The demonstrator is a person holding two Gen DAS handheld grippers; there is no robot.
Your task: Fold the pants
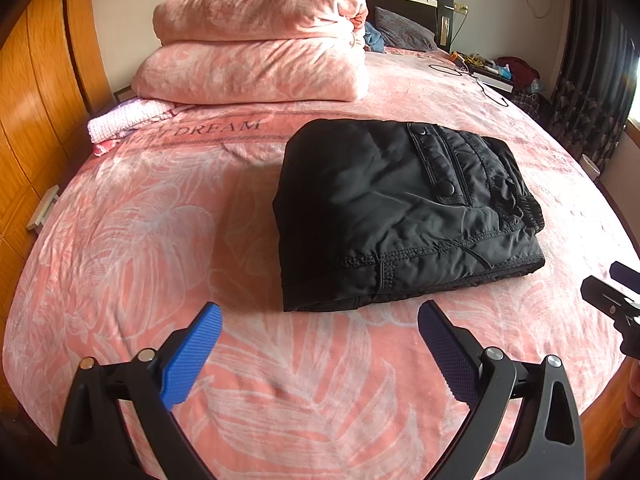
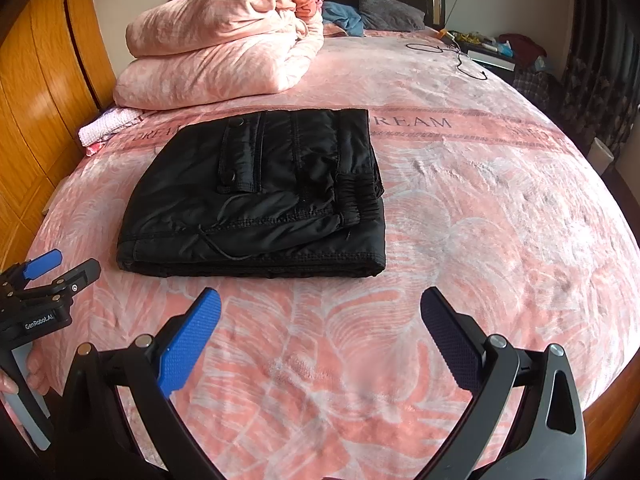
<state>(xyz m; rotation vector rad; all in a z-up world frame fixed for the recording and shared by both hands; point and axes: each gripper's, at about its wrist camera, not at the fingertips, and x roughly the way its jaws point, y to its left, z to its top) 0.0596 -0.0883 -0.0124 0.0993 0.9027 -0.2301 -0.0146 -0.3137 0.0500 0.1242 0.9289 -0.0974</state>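
Black pants [image 1: 404, 212] lie folded into a thick rectangle on the pink bedspread [image 1: 160, 240], with the elastic waistband and a snap pocket on top. In the right wrist view the same pants [image 2: 260, 196] sit just beyond my fingers. My left gripper [image 1: 320, 316] is open, held above the bedspread short of the near edge of the pants, nothing between its blue pads. My right gripper [image 2: 320, 300] is open too, empty, a little back from the folded bundle. Each gripper shows at the other view's edge: the right gripper [image 1: 616, 292], the left gripper [image 2: 52, 272].
A folded pink quilt [image 1: 256, 40] is stacked at the head of the bed, with a small pink-white cloth [image 1: 124, 120] beside it. Orange wooden wardrobe doors [image 1: 36, 92] run along the left. A cluttered nightstand [image 1: 492, 72] and a dark curtain [image 1: 592, 80] stand at the right.
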